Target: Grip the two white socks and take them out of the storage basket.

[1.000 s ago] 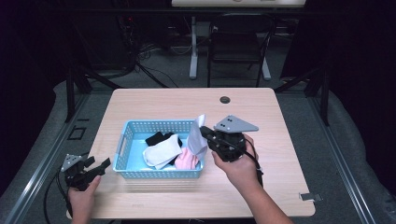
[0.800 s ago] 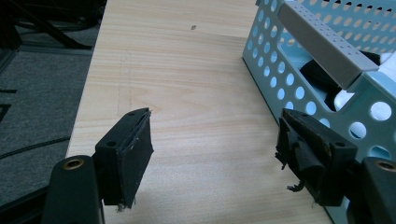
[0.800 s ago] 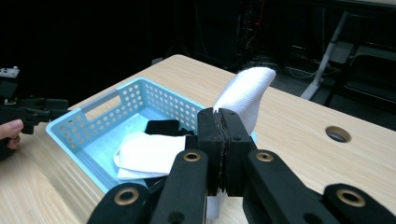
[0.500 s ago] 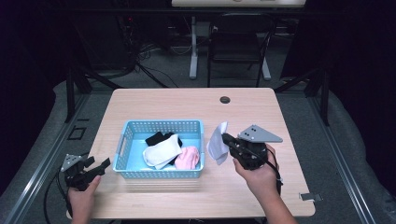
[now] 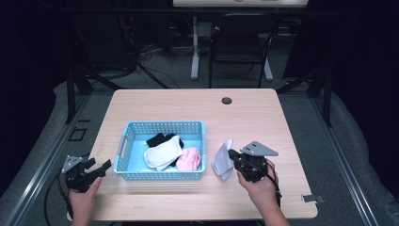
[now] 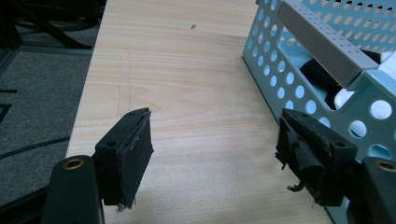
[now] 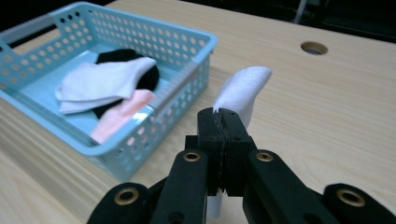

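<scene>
A light blue basket (image 5: pixel 131 134) (image 7: pixel 191 42) (image 6: pixel 322 51) stands on the wooden table. Inside lie a white sock (image 5: pixel 162 153) (image 7: pixel 105 81), a pink sock (image 5: pixel 189 159) (image 7: pixel 121 114) and a black sock (image 5: pixel 157 139) (image 7: pixel 116 57). My right gripper (image 5: pixel 233 157) (image 7: pixel 219 116) is shut on another white sock (image 5: pixel 222 161) (image 7: pixel 240 93), which it holds just right of the basket, low over the table. My left gripper (image 5: pixel 101 168) (image 6: pixel 215 154) stands open near the table's front left corner, beside the basket's left end, with nothing between its jaws.
A round cable hole (image 5: pixel 227 100) (image 7: pixel 314 47) sits in the table (image 5: pixel 263 117) near its far edge. Bare wood lies right of the basket and behind it. A black chair (image 5: pixel 237 47) and a desk leg (image 5: pixel 194 47) stand on the floor beyond the table.
My right gripper has carried the white sock from over the basket's right end out to the right and down toward the table. The left gripper has stayed in place.
</scene>
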Available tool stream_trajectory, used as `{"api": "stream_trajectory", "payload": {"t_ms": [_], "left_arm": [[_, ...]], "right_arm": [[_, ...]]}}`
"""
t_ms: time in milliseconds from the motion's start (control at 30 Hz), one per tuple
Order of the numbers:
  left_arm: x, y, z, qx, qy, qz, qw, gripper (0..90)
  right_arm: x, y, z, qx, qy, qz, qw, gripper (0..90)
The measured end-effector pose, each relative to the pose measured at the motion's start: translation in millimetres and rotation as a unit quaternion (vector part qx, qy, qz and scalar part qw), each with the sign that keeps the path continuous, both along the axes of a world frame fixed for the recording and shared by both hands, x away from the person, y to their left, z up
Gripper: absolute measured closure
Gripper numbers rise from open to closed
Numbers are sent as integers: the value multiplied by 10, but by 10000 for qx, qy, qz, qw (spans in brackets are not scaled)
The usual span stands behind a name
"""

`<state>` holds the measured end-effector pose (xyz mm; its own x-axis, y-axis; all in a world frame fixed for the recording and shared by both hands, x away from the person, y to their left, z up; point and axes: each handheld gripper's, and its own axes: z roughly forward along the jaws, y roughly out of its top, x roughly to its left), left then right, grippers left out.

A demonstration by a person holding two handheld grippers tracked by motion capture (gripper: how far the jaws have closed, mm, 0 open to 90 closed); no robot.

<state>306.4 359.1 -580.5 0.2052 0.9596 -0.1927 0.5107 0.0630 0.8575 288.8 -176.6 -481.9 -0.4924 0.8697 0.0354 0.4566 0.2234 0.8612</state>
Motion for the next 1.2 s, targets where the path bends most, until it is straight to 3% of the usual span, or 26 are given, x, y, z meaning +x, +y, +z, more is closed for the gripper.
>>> {"api": "stream_trajectory", "payload": {"t_ms": [233,467,800,900,967,1000,1200], "left_arm": [[3,-5,-3,12,7,-12,10000,266],[5,-14,-4,24,23,-28,10000,266],[5,-6,-3,-10,11,-34,10000,266],[5,-7,-3,-10,9,-35,10000,266],[6,-8,-3,-13,10,-35,10000,266],[6,-8,-3,-12,14,-36,10000,266],[4,-9,-3,-9,12,-35,10000,266]], "right_arm": [[35,-222,-207,68,210,-364,9991,889],[90,-475,-444,173,449,-756,9960,889],[202,-702,-674,342,867,-1183,9886,879],[208,-718,-708,364,872,-1237,9878,823],[206,-730,-732,408,835,-1280,9874,737],[188,-735,-739,445,698,-1338,9875,653],[160,-714,-733,425,439,-1385,9885,576]]}}
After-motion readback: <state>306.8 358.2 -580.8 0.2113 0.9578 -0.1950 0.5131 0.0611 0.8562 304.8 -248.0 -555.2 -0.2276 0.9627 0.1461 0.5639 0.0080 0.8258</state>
